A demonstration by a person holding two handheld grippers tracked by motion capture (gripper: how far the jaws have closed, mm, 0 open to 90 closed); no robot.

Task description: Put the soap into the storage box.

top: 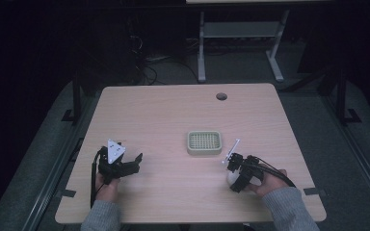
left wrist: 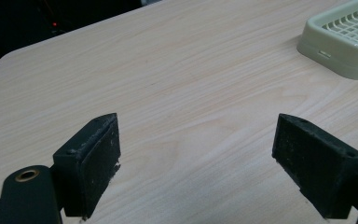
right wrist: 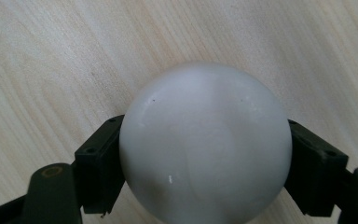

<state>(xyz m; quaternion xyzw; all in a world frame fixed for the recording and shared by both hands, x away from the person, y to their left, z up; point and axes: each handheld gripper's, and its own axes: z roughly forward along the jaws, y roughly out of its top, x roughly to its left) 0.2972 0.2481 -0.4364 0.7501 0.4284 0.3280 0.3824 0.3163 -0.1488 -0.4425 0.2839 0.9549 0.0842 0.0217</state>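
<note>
**Right jaws clasp a white ball; left jaws stand wide and bare**

Jaws of the right gripper [right wrist: 205, 163] press against both flanks of a glossy white ball [right wrist: 205, 144], one black pad at 9 o'clock of it and the other at 3 o'clock, so the ball sits clamped between them over the pale wood-grain surface [right wrist: 51, 56]. In the high view the right gripper [top: 235, 179] lies at about 5 o'clock of the surface [top: 173, 110], and just a sliver of the white ball [top: 231, 177] peeks out beneath the black frame; the right gripper view gives its full round face, with a few tiny dark specks on the sheen.

Jaws of the left gripper [left wrist: 196, 163] stand far apart with nothing between them, bare wood showing in the gap. The high view places the left gripper [top: 130, 163] at about 7 o'clock of the surface, well apart from the right one.

A pale green square plastic tray with a grid top [top: 204, 142] rests near the middle, at roughly 11 o'clock from the ball and close to it. The left gripper view catches the tray [left wrist: 345, 42] at 2 o'clock and shows a small slot in its side wall, which the high view is too coarse to resolve.

No brand, label or writing can be read on anything.
</note>
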